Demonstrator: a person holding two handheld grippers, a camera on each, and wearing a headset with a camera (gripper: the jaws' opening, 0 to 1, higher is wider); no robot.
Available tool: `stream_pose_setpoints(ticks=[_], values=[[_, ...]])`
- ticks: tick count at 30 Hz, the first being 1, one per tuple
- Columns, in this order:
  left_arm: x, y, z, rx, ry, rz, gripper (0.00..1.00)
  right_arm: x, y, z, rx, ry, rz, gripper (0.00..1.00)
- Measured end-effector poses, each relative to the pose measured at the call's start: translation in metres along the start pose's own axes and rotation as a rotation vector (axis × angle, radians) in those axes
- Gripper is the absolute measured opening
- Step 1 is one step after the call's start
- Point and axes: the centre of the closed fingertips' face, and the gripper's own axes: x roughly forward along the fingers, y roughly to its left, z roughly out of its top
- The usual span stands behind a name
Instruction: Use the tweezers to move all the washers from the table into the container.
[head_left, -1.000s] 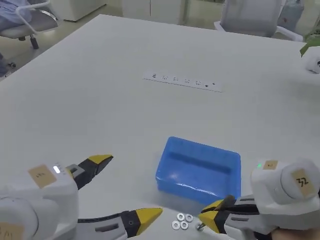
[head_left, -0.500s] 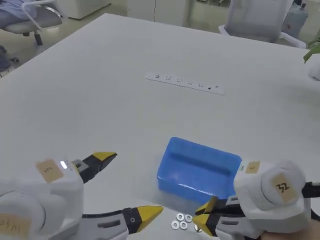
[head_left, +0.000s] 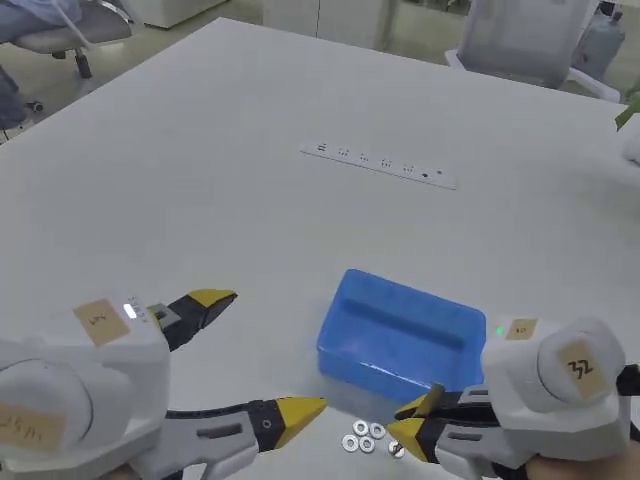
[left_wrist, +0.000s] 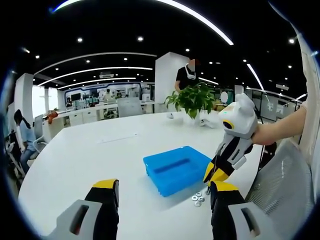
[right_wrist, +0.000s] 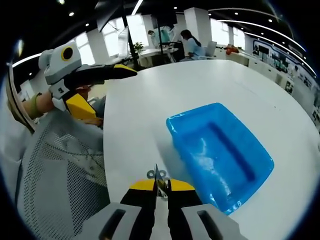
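A small cluster of steel washers (head_left: 362, 437) lies on the white table just in front of the blue container (head_left: 400, 335). My right gripper (head_left: 412, 428) hovers right beside the washers, shut on thin metal tweezers (right_wrist: 156, 178) whose tips point at the washers (right_wrist: 151, 174). The blue container (right_wrist: 220, 155) looks empty inside. My left gripper (head_left: 255, 355) stands open with nothing between its fingers, left of the container. From the left gripper view the washers (left_wrist: 198, 198) lie by the container (left_wrist: 175, 170), with the right gripper (left_wrist: 218, 173) over them.
A white power strip (head_left: 378, 165) lies mid-table beyond the container. Office chairs (head_left: 520, 40) stand at the far edge. A mesh chair (right_wrist: 60, 160) sits close to the near table edge. A potted plant (left_wrist: 192, 100) stands on the table's far side.
The head view has shifted slightly. My right gripper has edged a little left by the washers. Washers, container and left gripper stay as they were.
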Motion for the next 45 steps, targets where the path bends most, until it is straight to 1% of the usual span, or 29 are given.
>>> stream_pose_setpoints(ticks=[1, 3, 7, 18, 21, 30, 40, 45], values=[[0.0, 0.0, 0.0, 0.0, 0.001, 0.0, 0.76, 0.0, 0.0, 0.001, 0.009, -0.009, 0.003, 0.04], [0.0, 0.0, 0.0, -0.001, 0.0, -0.001, 0.76, 0.0, 0.0, 0.001, 0.006, -0.008, 0.002, 0.04], [0.001, 0.0, 0.0, -0.003, 0.002, -0.005, 0.76, -0.001, 0.003, 0.001, 0.0, -0.003, 0.012, 0.04], [0.0, 0.0, -0.001, -0.003, 0.005, -0.001, 0.76, 0.0, 0.005, -0.001, 0.001, 0.007, 0.018, 0.04], [0.0, 0.0, -0.001, -0.002, 0.007, -0.004, 0.76, -0.001, 0.005, -0.002, -0.008, 0.011, 0.014, 0.04], [0.0, 0.0, -0.001, -0.004, 0.001, -0.004, 0.76, -0.001, 0.009, -0.002, 0.016, 0.006, 0.028, 0.04], [0.0, 0.0, 0.0, -0.005, -0.003, -0.006, 0.76, -0.001, 0.012, -0.003, 0.02, 0.015, 0.034, 0.04], [0.0, -0.001, 0.0, 0.0, 0.0, -0.008, 0.76, -0.001, 0.014, -0.004, 0.009, 0.028, 0.033, 0.04]])
